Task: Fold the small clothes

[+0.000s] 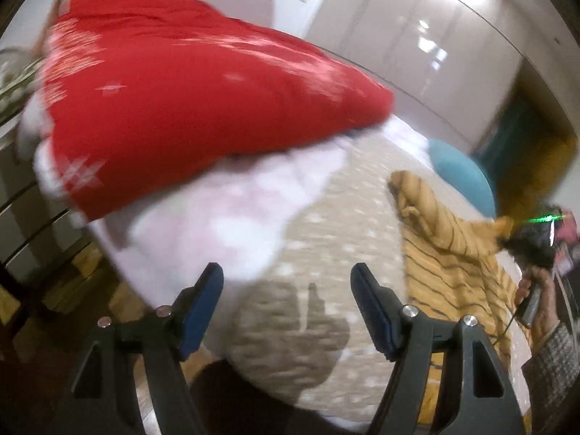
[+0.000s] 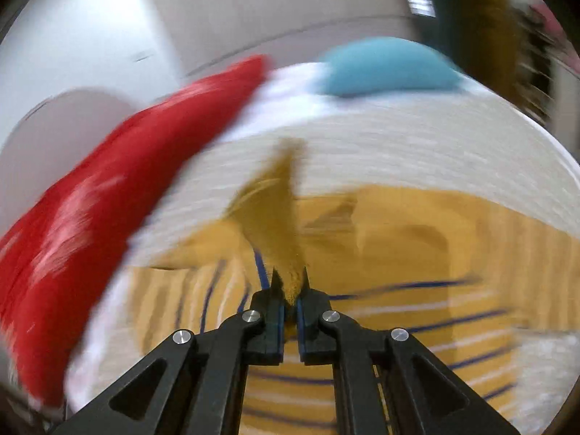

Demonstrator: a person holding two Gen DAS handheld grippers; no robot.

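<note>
A yellow garment with dark blue and white stripes (image 2: 417,253) lies spread on the bed. My right gripper (image 2: 290,284) is shut on a raised fold of it, and the yellow cloth peaks up from between the pads. In the left wrist view the same garment (image 1: 449,253) lies at the right, with one edge lifted toward the right gripper (image 1: 507,241), which a hand (image 1: 540,290) holds. My left gripper (image 1: 286,290) hovers open over the beige bed cover (image 1: 344,217), nothing between its blue pads (image 1: 201,304). Both views are motion-blurred.
A large red cushion with white snowflakes (image 1: 174,101) rests on a white fluffy pile (image 1: 217,224) at the left of the bed, also visible as the red cushion (image 2: 108,199). A teal cushion (image 2: 384,69) lies at the far side. Pale cupboard doors (image 1: 417,36) stand behind.
</note>
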